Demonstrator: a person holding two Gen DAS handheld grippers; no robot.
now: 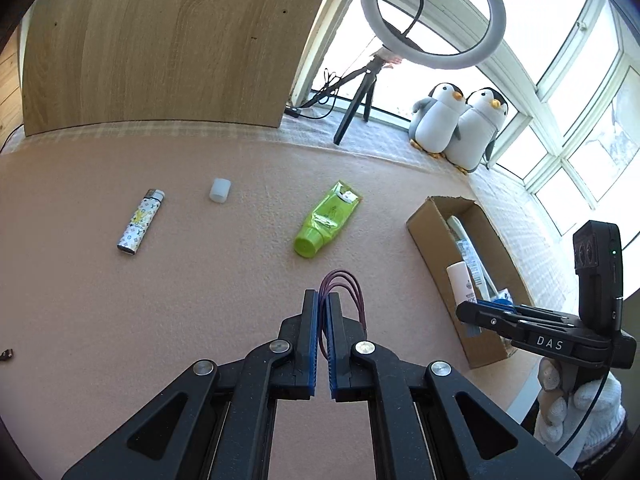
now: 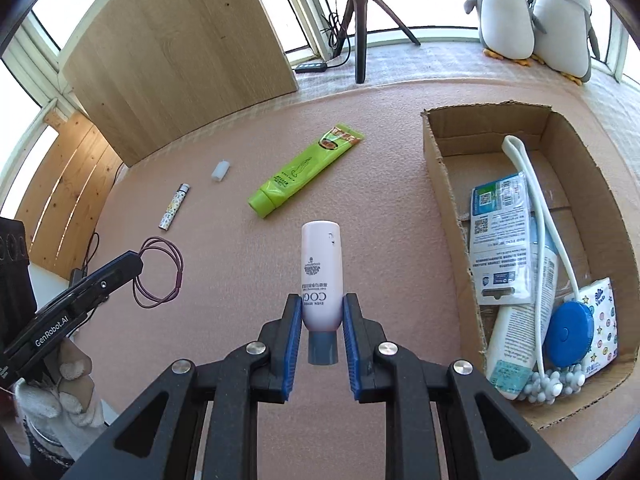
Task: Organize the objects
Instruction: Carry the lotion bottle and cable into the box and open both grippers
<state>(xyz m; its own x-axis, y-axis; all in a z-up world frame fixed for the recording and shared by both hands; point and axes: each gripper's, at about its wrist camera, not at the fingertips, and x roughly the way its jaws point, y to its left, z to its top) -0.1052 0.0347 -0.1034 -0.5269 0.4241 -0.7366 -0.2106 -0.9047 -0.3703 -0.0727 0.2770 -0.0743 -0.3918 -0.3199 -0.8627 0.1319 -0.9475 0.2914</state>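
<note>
lying at the far left of the pink bench (image 2: 224, 280), a patterned lighter (image 2: 174, 206) points away, with a small white cap (image 2: 221, 170) just beyond it. the left hand-held gripper (image 1: 323, 300), held low in a white-gloved hand (image 2: 60, 396) and angled inward, is clamped on looped maroon hair ties (image 2: 158, 272) that hang off its tips. a green tube (image 2: 304, 170) rests mid-bench. the right hand-held gripper (image 2: 322, 312), level and pointing forward, pinches a pale pink tube (image 2: 321, 272) cap-down between its blue pads, near the left wall of the cardboard box (image 2: 448, 184) holding packets, a white tube and a blue round case.
</note>
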